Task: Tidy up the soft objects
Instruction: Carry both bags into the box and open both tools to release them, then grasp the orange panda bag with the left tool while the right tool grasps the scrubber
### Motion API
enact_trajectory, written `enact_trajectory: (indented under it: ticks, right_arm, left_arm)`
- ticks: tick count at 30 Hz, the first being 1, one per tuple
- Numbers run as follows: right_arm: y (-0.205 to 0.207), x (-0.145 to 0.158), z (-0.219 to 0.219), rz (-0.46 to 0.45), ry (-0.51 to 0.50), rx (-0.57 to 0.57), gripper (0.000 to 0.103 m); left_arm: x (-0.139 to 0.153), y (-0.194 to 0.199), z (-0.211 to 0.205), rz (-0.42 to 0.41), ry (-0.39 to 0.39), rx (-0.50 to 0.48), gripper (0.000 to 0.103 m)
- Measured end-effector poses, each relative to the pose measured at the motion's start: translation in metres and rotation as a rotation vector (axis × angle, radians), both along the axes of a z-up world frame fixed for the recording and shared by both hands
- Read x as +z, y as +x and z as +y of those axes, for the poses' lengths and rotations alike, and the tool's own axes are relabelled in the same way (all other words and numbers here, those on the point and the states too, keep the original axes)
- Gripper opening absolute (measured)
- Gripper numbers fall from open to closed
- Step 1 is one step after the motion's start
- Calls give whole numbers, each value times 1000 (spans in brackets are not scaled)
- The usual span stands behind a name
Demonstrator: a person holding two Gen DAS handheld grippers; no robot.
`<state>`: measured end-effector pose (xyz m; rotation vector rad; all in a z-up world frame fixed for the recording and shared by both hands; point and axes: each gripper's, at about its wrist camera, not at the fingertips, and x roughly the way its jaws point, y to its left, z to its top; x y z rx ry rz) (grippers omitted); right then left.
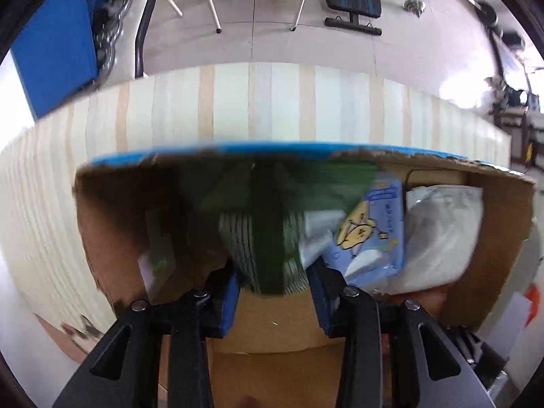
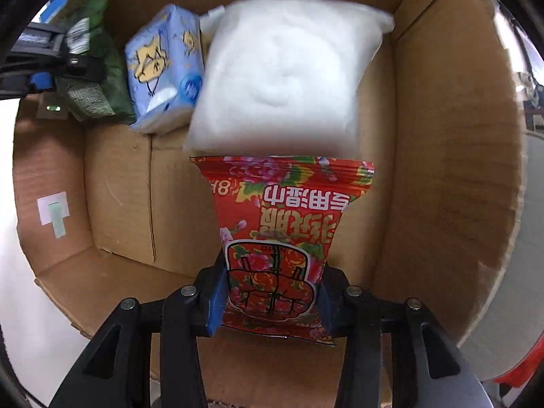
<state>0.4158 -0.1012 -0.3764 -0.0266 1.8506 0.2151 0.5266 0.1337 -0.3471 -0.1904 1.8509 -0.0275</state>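
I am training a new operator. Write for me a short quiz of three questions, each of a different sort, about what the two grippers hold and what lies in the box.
1. True or false: the right gripper is shut on the red floral wipes pack.
2. Which item does the left gripper hold? A) white padded bag B) green pack C) blue tissue pack
3. Fill in: in the cardboard box, the blue tissue pack lies between the green pack and the ____.

Key: 1 true; 2 B; 3 white padded bag.
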Motion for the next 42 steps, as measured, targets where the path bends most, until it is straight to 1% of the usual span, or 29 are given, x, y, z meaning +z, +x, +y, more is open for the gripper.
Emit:
enact_trajectory:
  ticks: [2, 3, 5, 7, 9, 10, 11, 13, 14, 15, 18, 19, 21, 23, 25, 28, 34, 36, 38, 39, 41, 42]
  right_arm:
    - [2, 2, -3, -4, 18, -27, 51]
    - [3, 6, -4, -14, 24, -40, 58]
    - [4, 13, -6, -37, 23, -49, 74]
    - [5, 24, -6, -64, 24, -53, 75]
    - [4, 35, -6, -89, 16, -49, 82]
    - [3, 42, -6, -108, 16, -47, 89]
    - [2, 48, -6, -128, 16, -48, 94]
    - [3, 63, -4, -165, 9, -46, 99]
    - [1, 68, -3, -176, 12, -47, 102]
    - [-1, 73, -3, -186, 15, -51, 103]
    - [-8, 87, -5, -220, 29, -81, 103]
    - [-12, 89, -5, -237, 29, -92, 103]
    - [-19, 100, -6, -307, 43, -118, 103]
    - [-25, 112, -4, -357, 26, -95, 103]
    - [-33, 116, 1, -377, 29, -86, 103]
    - [-44, 134, 2, -415, 34, -86, 103]
    - [-68, 165, 0, -456, 87, -92, 103]
    - [-84, 169, -1, -475, 91, -97, 103]
    - [-99, 166, -2, -467, 110, -106, 103]
    - [-111, 158, -2, -439, 132, -119, 103]
    - [-129, 141, 0, -385, 160, -139, 103]
    - [-140, 128, 2, -343, 164, -150, 103]
  left_arm:
    - [8, -5, 4, -12, -14, 25, 45]
    - [12, -7, 5, -20, -16, 30, 48]
    - [22, -12, 8, -47, -13, 34, 66]
    - [39, -20, 8, -90, -9, 32, 68]
    - [51, -27, 7, -125, -7, 30, 79]
    - [62, -34, 7, -157, -4, 29, 89]
    - [67, -38, 7, -180, 1, 25, 95]
    - [82, -50, 5, -229, 23, 13, 98]
    - [91, -59, 3, -261, 35, 1, 100]
    - [100, -68, 1, -298, 54, -11, 101]
    - [118, -92, -3, -377, 97, -41, 101]
    - [121, -97, -4, -387, 100, -48, 101]
    - [129, -110, -6, -414, 102, -55, 101]
    - [138, -126, -7, -440, 105, -54, 101]
    - [145, -138, -8, -460, 102, -48, 101]
    - [156, -156, -10, -486, 101, -35, 101]
    - [182, -199, -8, -573, 146, -9, 101]
    - [183, -217, -2, -588, 185, 14, 101]
    - [176, -236, 6, -581, 227, 44, 101]
    - [170, -244, 10, -572, 238, 54, 101]
    - [147, -264, 19, -520, 263, 68, 101]
    - [130, -273, 24, -477, 260, 72, 101]
